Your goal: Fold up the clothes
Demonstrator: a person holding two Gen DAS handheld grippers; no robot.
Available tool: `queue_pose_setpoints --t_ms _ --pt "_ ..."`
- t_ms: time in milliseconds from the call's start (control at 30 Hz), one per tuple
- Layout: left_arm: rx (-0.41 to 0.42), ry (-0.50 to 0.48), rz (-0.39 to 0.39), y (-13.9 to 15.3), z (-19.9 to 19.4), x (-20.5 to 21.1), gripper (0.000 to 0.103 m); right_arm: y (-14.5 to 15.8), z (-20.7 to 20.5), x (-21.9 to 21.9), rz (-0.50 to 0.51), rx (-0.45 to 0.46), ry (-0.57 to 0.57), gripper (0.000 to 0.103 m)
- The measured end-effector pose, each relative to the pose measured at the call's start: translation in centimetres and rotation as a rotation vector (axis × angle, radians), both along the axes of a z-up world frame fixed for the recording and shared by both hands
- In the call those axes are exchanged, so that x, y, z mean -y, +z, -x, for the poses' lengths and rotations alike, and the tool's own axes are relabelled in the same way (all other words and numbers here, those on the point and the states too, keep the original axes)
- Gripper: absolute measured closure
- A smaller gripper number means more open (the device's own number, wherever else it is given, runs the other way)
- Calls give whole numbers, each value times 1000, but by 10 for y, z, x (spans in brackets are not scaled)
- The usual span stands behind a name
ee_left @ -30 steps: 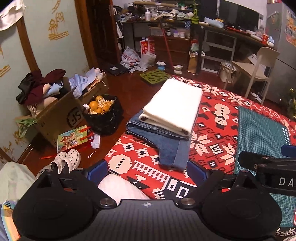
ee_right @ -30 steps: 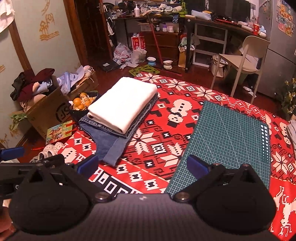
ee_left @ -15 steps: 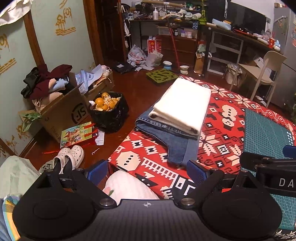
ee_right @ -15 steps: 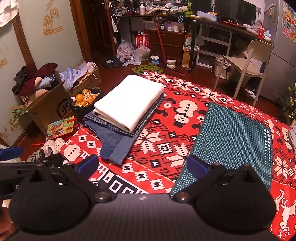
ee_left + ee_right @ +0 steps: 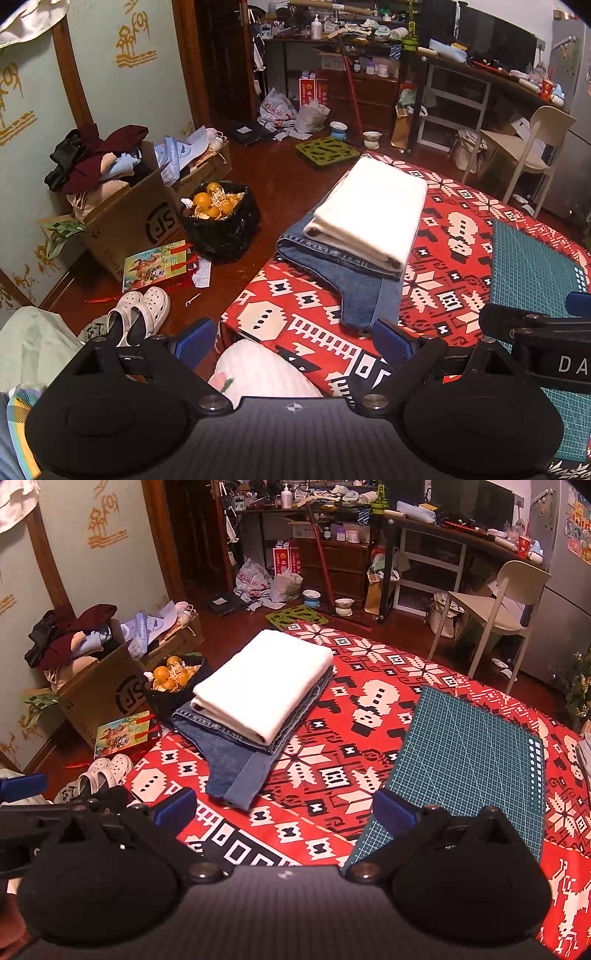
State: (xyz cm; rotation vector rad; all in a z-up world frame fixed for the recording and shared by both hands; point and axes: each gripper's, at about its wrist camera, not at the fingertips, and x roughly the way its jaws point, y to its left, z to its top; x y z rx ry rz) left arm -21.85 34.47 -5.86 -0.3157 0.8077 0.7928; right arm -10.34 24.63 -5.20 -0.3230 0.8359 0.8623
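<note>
Over by the wall on the left a cardboard box (image 5: 122,218) overflows with dark and pale clothes, and next to it a black bag of oranges (image 5: 218,218) sits on the wooden floor, with a pair of white clogs (image 5: 138,314) nearer to me. The left gripper (image 5: 291,341) hangs above the near corner of the worktop, its blue-tipped fingers (image 5: 194,341) spread wide and holding nothing. Past it, on the red patterned cloth (image 5: 369,716), lie the folded jeans (image 5: 236,764), with a folded white garment (image 5: 264,683) stacked squarely on top of them. The right gripper (image 5: 284,810) hovers just beside the left one, fingers (image 5: 393,812) likewise spread apart and empty, well short of the pile. Further right a green cutting mat (image 5: 469,764) lies flat on the cloth, and a pale chair (image 5: 495,605) stands beyond.
</note>
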Motion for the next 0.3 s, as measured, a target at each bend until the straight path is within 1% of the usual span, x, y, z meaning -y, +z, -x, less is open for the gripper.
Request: queue_pose_setpoints --t_ms 300 --pt "1 4 4 1 0 -1 10 2 1 0 0 1 6 1"
